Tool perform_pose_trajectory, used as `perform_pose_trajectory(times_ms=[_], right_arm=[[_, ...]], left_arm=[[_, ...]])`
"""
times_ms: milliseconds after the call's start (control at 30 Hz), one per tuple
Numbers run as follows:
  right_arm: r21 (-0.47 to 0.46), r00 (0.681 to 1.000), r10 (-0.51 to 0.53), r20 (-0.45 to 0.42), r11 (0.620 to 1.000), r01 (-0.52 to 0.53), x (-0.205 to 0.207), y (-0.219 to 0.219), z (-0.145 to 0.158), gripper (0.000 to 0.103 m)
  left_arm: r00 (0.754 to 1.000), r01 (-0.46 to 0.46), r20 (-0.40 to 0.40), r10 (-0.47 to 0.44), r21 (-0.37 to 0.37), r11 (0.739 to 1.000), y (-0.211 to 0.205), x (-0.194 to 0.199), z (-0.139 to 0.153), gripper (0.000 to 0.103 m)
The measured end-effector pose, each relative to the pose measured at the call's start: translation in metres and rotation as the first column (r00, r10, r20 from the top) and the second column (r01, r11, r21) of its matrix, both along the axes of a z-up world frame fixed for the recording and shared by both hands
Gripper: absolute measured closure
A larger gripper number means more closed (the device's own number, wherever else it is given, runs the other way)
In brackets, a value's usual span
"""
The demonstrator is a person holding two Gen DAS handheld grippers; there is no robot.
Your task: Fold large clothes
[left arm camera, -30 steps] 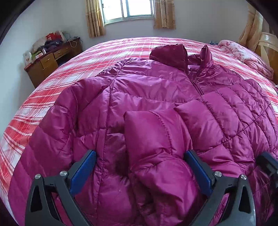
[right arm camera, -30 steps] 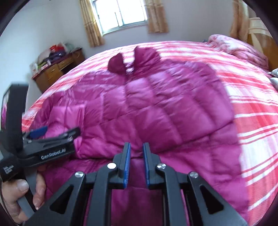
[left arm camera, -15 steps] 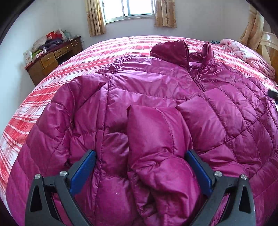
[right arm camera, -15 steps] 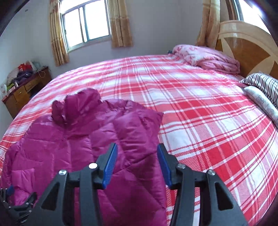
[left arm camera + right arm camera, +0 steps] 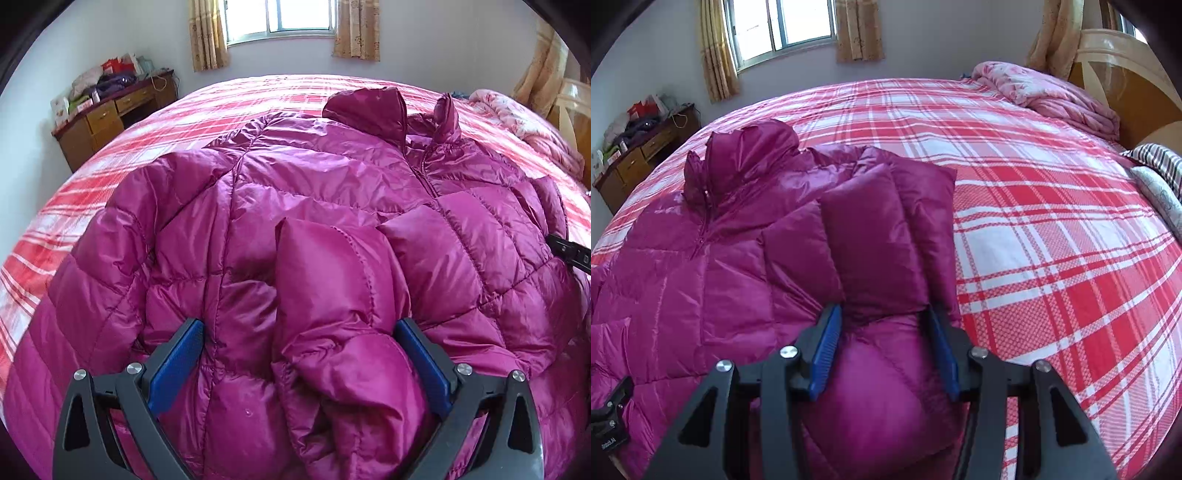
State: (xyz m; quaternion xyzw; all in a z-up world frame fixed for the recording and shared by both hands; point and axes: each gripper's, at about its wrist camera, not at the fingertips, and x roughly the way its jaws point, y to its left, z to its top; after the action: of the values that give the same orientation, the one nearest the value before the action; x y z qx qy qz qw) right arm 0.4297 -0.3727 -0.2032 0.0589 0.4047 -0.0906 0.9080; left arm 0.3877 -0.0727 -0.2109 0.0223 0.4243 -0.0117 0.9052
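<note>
Magenta puffer jacket [image 5: 332, 206] on plaid bed [image 5: 1034, 206], left claw [image 5: 299, 354] released, right claw [image 5: 882, 339] released

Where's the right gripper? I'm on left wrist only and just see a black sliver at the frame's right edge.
Observer: The right gripper sits low over the jacket, at its edge nearest the headboard, in line with the folded-in sleeve.
Operator: Open or shut?
Observer: Open. The blue pads stand apart with the sleeve fabric between them, not pinched.
Operator: What's on the bed past that edge?
Observer: Plaid bedsheet runs up to a striped pillow by the headboard.
</note>
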Motion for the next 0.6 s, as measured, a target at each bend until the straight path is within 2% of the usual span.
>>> perform_pose_trajectory(times_ms=[100,233,367,500,600], right_arm=[[-0.005,1.000,0.002,0.023,1.000,-0.002,-0.017,0.010,0.017,0.050],[0.007,0.994,0.095,0.052,0.995,-0.095,-0.040,0.041,0.031,0.038],[0.008,0.989,0.150,-0.002,0.989,-0.150,-0.043,0.065,0.010,0.038],[0.049,0.991,0.136,-0.005,0.990,-0.135,-0.040,0.059,-0.014,0.037],[0.018,0.991,0.136,-0.016,0.991,-0.136,-0.039,0.061,-0.015,0.036]], left_arm=[[1.000,0.000,0.001,0.000,0.001,1.000,0.000,0.000,0.000,0.001],[1.000,0.000,0.002,0.000,0.000,1.000,0.001,0.000,0.000,0.001],[1.000,0.000,0.001,0.000,-0.004,1.000,0.001,0.000,0.000,0.001],[1.000,0.001,0.001,-0.001,-0.006,1.000,0.001,-0.001,0.000,0.001],[1.000,0.001,0.001,-0.001,-0.004,1.000,0.001,0.000,0.000,0.001]])
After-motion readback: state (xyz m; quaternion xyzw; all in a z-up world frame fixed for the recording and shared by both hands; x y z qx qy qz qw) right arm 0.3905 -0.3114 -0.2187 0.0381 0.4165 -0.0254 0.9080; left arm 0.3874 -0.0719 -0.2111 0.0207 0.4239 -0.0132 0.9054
